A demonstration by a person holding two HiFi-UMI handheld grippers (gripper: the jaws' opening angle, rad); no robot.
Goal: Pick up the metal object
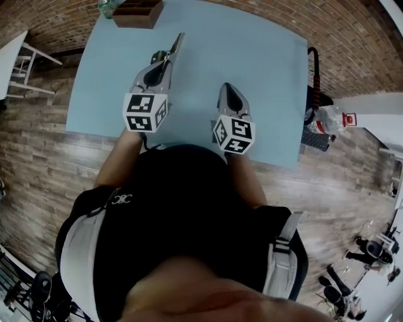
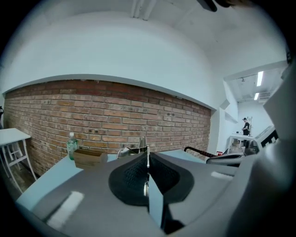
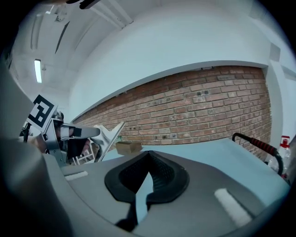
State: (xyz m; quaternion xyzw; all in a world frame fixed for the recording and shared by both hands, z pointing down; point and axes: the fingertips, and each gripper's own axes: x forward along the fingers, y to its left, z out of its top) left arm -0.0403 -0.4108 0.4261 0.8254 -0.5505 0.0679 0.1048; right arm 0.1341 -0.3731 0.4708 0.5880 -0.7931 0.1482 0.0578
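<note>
The metal object [image 1: 175, 47] is a thin flat silver piece, and my left gripper [image 1: 165, 61] is shut on it above the far left part of the light blue table [image 1: 264, 56]. In the left gripper view the piece [image 2: 142, 147] stands edge-on between the closed pads and sticks out beyond them. My right gripper [image 1: 230, 93] hovers over the table's near middle, to the right of the left one, shut and with nothing in it. From the right gripper view the jaws [image 3: 148, 157] meet at the tip, and the held metal piece [image 3: 110, 134] shows at the left.
A wooden box [image 1: 137, 12] and a green bottle [image 2: 71, 144] stand at the table's far edge. A black and red handle [image 1: 315, 69] rises by the right edge, with a plastic bottle [image 1: 330, 119] below it. A white table [image 1: 12, 56] stands at the left. Brick wall behind.
</note>
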